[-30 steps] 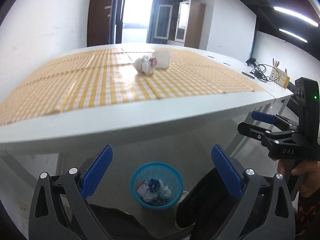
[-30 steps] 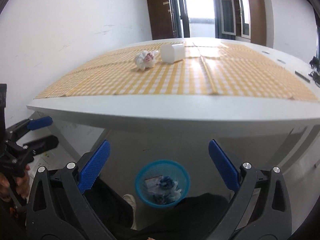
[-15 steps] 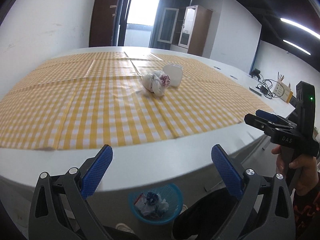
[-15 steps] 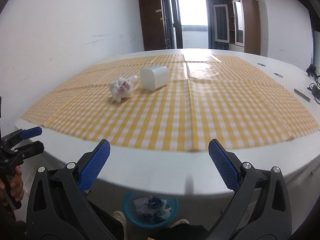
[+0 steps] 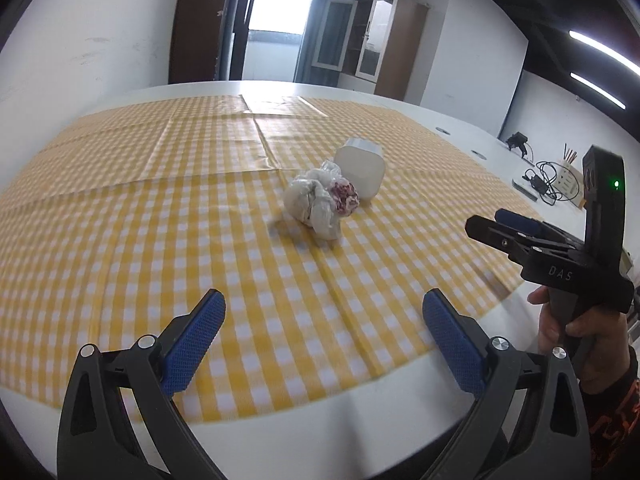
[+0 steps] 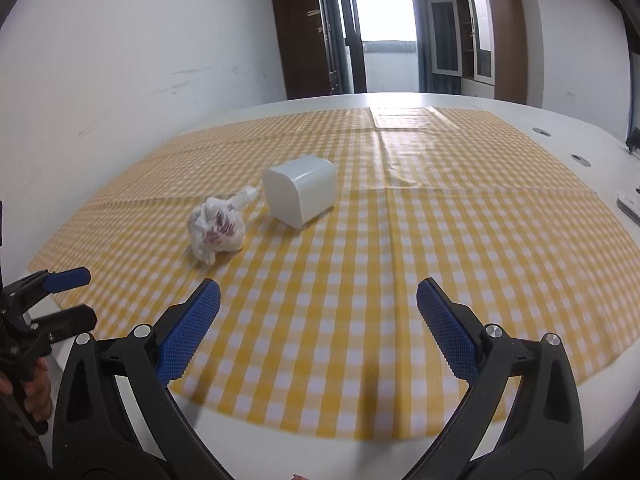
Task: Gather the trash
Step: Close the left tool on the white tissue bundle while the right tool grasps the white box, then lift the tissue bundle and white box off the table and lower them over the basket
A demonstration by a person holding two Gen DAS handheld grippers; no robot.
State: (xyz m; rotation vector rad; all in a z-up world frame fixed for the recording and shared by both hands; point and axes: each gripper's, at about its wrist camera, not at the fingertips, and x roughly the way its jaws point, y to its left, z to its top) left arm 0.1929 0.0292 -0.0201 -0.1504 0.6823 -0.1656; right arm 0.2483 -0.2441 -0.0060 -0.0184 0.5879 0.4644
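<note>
Both grippers empty, over the near edge of the counter [image 6: 500, 120]. Left gripper [image 5: 322, 334] spread wide, nothing between the pads. Right gripper [image 6: 318, 320] same: spread wide, empty.

Trash on the yellow check cloth [image 5: 120, 240]:
- Crumpled bag [image 5: 320, 202], white plastic with a red print, mid-cloth.
- White box [image 5: 362, 172], lying on its side, just behind the bag and on its right. Touching or nearly so in the left view; the right view shows a small gap, with only the bag's twisted tail reaching toward the box.

Relative to the bag: left gripper is near-side and roughly in line with it; right gripper is near-side and off to its right, closer in line with the box. Both are well apart from it.

No bin in either current view. Cables and a pen holder sit far right of the bag at the counter edge, not relevant.

Step, my read: approach phase for a pick, nothing grasped yet. The bag looks like the natural first target for the left gripper.

Next move needs: push forward and drop so the pads straddle the bag's bulk, then close. The bag is soft and will compress, so take the middle, not the loose tail. Keep the far pad off the box so it doesn't get shoved. The box is wide and smooth; it could slip unless gripped across its narrower faces.
</note>
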